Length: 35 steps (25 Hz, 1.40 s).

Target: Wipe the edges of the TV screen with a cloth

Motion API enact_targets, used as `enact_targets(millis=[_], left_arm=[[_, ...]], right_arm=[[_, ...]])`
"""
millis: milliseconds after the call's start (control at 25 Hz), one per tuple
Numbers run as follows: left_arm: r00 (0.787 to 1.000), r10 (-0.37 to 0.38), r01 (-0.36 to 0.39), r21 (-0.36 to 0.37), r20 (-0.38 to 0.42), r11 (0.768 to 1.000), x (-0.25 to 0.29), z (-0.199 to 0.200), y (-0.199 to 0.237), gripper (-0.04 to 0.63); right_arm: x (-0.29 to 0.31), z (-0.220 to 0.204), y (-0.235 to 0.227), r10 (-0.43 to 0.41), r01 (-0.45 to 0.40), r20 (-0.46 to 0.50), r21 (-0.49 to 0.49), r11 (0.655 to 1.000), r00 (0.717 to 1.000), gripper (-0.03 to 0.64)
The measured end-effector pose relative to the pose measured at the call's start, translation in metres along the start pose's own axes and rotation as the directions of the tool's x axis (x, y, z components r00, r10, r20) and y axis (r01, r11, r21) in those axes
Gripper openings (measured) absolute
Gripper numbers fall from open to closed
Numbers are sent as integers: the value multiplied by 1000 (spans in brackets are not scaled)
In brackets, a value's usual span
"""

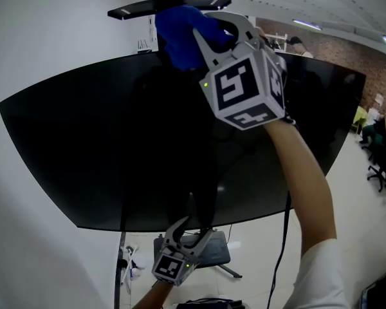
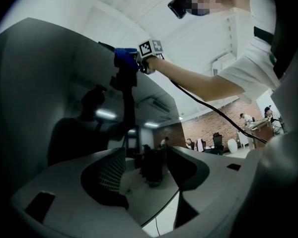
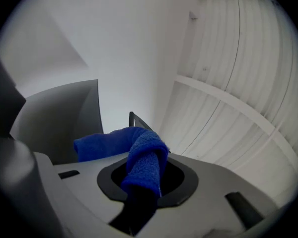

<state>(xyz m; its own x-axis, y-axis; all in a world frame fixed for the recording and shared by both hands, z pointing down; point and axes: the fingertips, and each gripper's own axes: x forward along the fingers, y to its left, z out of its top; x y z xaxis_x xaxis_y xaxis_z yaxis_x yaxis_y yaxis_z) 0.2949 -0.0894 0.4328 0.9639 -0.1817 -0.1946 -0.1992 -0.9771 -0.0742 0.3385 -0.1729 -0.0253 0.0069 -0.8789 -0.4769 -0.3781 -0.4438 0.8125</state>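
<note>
A big black TV screen (image 1: 116, 153) fills the head view. My right gripper (image 1: 196, 31) is raised to the TV's top edge and is shut on a blue cloth (image 1: 180, 34), which bunches over that edge. In the right gripper view the cloth (image 3: 144, 160) hangs folded out of my right gripper (image 3: 144, 182). Down at the TV's bottom edge my left gripper (image 1: 193, 226) is open and holds nothing. Seen from the left gripper (image 2: 146, 170), the dark screen (image 2: 49, 98) is on the left, with the cloth (image 2: 124, 57) high up.
A black bar (image 1: 161, 6) is mounted above the TV. The stand's base (image 1: 212, 253) and a hanging cable (image 1: 283, 237) lie below the screen. People sit at desks (image 1: 379, 127) far right by a brick wall. A white wall is on the left.
</note>
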Motion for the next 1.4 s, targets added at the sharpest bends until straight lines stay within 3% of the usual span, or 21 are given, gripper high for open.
enact_targets(millis=[240,360,520,920,1080,1240,1400], left_arm=[[987,-162,162,-18,6,987,45,0,-49,239],[958,-287,288,-44,14,957,72,-4,-88,239],[898,-439,440,-55,35,896,113,-6,-140,239],[784,-620,620,-63,24,782,210,-28,-255,239],[755,-655,654,-93,25,750,222,-39,-279,239],[740,-672,669,-127,21,733,229,-48,-293,241],[737,-676,671,-137,17,728,232,-55,-299,239]], right_arm=[[-52,-67,-49,-68,58,-127,-79,995,990,92],[-92,-122,-91,-136,117,-234,-94,989,963,92],[-151,-208,-153,-234,203,-393,-120,972,889,92],[-274,-394,-294,-365,384,-643,-118,916,673,92],[-300,-420,-303,-355,429,-648,-47,902,674,92],[-322,-433,-295,-352,470,-671,-6,883,653,92],[-343,-450,-263,-333,491,-657,65,869,676,92]])
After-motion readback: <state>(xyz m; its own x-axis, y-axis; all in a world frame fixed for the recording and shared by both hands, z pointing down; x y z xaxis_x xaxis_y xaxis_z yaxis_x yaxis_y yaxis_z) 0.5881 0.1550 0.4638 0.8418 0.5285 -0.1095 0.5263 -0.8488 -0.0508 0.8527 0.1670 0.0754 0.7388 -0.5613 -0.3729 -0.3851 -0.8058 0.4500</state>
